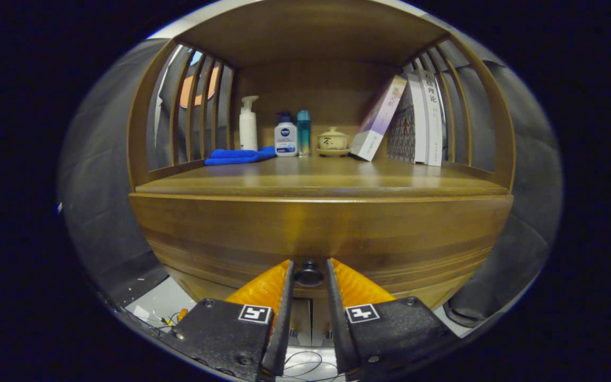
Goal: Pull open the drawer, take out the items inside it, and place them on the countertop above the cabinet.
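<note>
The 2 fingers (288, 276) sit close on either side of the drawer (316, 233) knob (308, 275), seemingly pinching it though contact is hard to confirm, so squeeze firmly and draw straight back, level, below the countertop (316, 183).

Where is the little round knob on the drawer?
In the gripper view, the dark knob sits on the wooden drawer front, right between the fingertips of the gripper, below the countertop.
</note>
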`<state>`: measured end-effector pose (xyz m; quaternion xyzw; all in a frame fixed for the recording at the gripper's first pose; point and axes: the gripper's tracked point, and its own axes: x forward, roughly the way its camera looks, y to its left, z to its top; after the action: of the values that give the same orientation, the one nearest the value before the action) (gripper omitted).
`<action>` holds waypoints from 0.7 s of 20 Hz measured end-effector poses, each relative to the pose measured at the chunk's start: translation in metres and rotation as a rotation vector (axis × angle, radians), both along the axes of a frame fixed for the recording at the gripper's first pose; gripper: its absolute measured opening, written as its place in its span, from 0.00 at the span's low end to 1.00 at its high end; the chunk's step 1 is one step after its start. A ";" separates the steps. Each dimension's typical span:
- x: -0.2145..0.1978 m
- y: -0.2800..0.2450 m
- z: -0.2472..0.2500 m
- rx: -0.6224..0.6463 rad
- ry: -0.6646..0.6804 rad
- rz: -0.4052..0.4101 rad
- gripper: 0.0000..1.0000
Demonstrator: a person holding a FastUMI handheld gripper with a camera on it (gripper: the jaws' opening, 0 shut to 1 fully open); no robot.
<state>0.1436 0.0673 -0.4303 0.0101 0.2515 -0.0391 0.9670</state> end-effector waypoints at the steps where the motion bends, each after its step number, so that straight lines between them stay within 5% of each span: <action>1: 0.002 0.001 0.000 0.004 -0.005 -0.009 0.37; 14: -0.007 0.000 -0.003 0.045 0.011 -0.063 0.21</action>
<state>0.1370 0.0673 -0.4329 0.0397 0.2570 -0.0638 0.9635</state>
